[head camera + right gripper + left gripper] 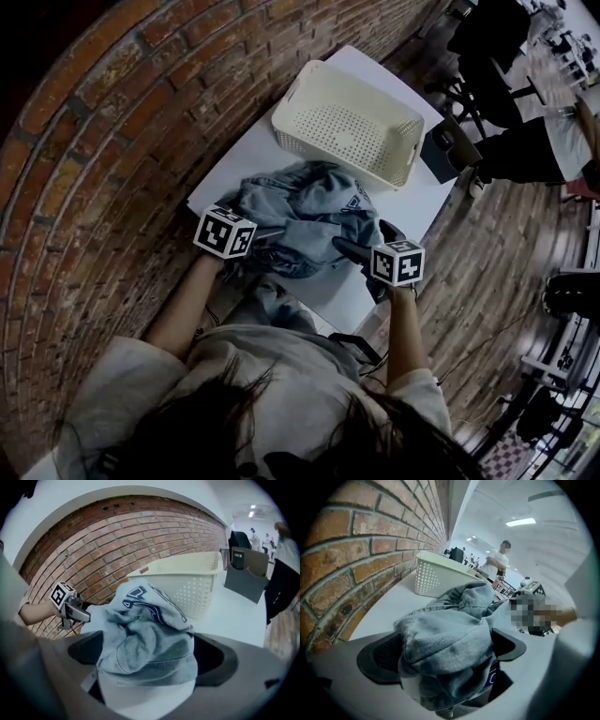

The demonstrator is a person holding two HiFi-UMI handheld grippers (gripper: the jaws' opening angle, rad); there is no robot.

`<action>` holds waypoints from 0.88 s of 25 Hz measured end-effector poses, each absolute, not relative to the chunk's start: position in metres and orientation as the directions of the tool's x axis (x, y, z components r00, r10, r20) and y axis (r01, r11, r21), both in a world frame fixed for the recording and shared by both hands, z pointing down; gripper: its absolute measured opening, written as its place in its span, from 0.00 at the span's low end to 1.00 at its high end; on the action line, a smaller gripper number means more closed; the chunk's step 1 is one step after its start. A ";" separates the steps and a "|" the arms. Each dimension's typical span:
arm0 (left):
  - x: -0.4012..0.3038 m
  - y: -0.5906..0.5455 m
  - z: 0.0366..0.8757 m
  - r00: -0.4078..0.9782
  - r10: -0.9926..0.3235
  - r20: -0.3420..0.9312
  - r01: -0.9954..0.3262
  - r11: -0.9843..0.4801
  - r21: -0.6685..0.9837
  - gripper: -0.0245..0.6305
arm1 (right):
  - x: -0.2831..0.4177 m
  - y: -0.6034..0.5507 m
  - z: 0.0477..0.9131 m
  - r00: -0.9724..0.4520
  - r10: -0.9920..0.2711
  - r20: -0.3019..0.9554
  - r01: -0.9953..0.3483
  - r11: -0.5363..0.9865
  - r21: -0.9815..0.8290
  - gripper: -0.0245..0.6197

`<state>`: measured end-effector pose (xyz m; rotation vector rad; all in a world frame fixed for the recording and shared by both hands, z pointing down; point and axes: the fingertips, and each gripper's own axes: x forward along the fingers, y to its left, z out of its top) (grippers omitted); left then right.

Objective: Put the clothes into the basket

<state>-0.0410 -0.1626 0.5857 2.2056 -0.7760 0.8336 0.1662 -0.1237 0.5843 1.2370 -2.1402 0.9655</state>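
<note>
Head view: a crumpled light-blue sweatshirt [305, 216] is lying on the white tabletop [246, 155], at the end nearer the person. A cream perforated basket [292, 103] is standing empty at the far end of the same tabletop, just beyond the sweatshirt. A brick wall [112, 141] is running along the tabletop's left side. The left gripper [267, 246] is reaching into the sweatshirt's left edge, and the right gripper [367, 239] is reaching into its right edge. Both are pointing forward and downward.

Left gripper view: the jaws are standing wide apart, in the open position. A thick bunch of sweatshirt fabric is filling the gap between them and lying against the black pads [382, 656]. The pads are not clamping the fabric. The basket is showing behind the fabric, close to the brick wall.

Right gripper view: the jaws are likewise standing wide apart and open. A mound of sweatshirt fabric, carrying a dark-blue print on its upper fold, is sitting between them without being clamped. The basket is standing behind the mound, and the left gripper is showing at the left, in front of the wall.
</note>
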 end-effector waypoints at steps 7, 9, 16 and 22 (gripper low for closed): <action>-0.031 -0.167 0.620 0.614 -0.227 0.756 -0.690 -0.618 0.375 0.93 | 0.171 -0.127 0.641 -0.539 -0.418 0.731 -0.842 0.294 -0.452 0.94; -0.026 -0.169 0.627 0.623 -0.210 0.754 -0.679 -0.624 0.387 0.93 | 0.166 -0.128 0.646 -0.571 -0.412 0.710 -0.821 0.300 -0.486 0.94; -0.012 -0.164 0.639 0.659 -0.188 0.729 -0.648 -0.633 0.423 0.93 | 0.134 -0.132 0.647 -0.631 -0.352 0.691 -0.771 0.383 -0.509 0.94; -0.001 -0.164 0.637 0.707 -0.131 0.695 -0.596 -0.639 0.486 0.91 | 0.088 -0.125 0.644 -0.697 -0.326 0.639 -0.715 0.381 -0.586 0.84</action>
